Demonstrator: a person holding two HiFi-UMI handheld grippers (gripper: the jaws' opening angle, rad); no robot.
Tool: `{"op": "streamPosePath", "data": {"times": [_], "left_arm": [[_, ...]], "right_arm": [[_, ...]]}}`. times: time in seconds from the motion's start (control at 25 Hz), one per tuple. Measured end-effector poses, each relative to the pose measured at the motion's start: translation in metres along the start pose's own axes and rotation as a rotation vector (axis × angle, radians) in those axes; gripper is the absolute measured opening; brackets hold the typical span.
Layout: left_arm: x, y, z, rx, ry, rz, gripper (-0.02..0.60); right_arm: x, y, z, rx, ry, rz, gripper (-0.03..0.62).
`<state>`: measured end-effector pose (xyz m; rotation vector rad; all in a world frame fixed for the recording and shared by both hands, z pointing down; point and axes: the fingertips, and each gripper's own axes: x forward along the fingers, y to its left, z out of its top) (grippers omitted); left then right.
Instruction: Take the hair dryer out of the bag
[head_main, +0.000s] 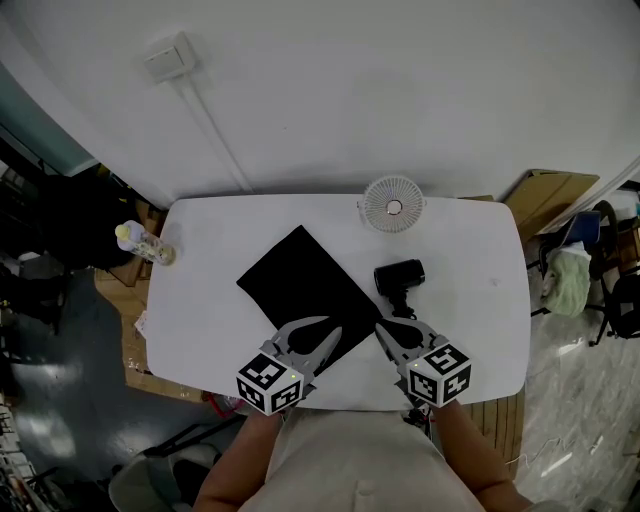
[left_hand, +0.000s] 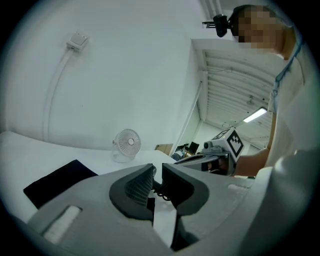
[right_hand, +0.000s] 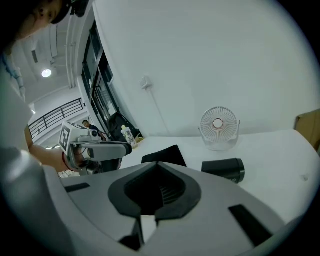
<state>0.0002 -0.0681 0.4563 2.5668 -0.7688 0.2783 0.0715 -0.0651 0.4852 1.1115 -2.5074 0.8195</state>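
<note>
The black hair dryer (head_main: 400, 275) (right_hand: 225, 169) lies on the white table (head_main: 470, 260), just right of the flat black bag (head_main: 300, 283) (left_hand: 57, 182) (right_hand: 162, 155) and outside it. Both grippers hover above the table's near edge. My left gripper (head_main: 333, 328) (left_hand: 157, 171) is over the bag's near corner, its pads a narrow gap apart with nothing between them. My right gripper (head_main: 381, 326) (right_hand: 157, 165) sits near the dryer's handle end, apart from it, with its jaws shut and empty.
A small white desk fan (head_main: 392, 203) (left_hand: 127, 144) (right_hand: 218, 125) stands at the table's far edge. A bottle (head_main: 145, 243) stands at the far left corner. Cardboard (head_main: 550, 195) and bags lie on the floor to the right.
</note>
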Motion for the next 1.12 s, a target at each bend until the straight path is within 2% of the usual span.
{"op": "streamPosePath", "data": {"times": [0.2, 0.44, 0.76, 1.12], "left_arm": [[0.002, -0.011, 0.004, 0.018, -0.016, -0.016, 0.011], [0.008, -0.024, 0.006, 0.027, -0.020, -0.028, 0.011], [0.006, -0.028, 0.006, 0.038, -0.031, 0.003, 0.012], [0.010, -0.044, -0.004, 0.033, -0.007, -0.007, 0.012]], "right_arm": [[-0.006, 0.009, 0.005, -0.047, -0.016, 0.015, 0.015], [-0.015, 0.013, 0.008, -0.053, -0.033, 0.021, 0.015], [-0.023, 0.012, 0.006, -0.061, -0.041, 0.023, 0.015], [-0.037, 0.009, -0.001, -0.054, -0.035, 0.024, 0.015]]}}
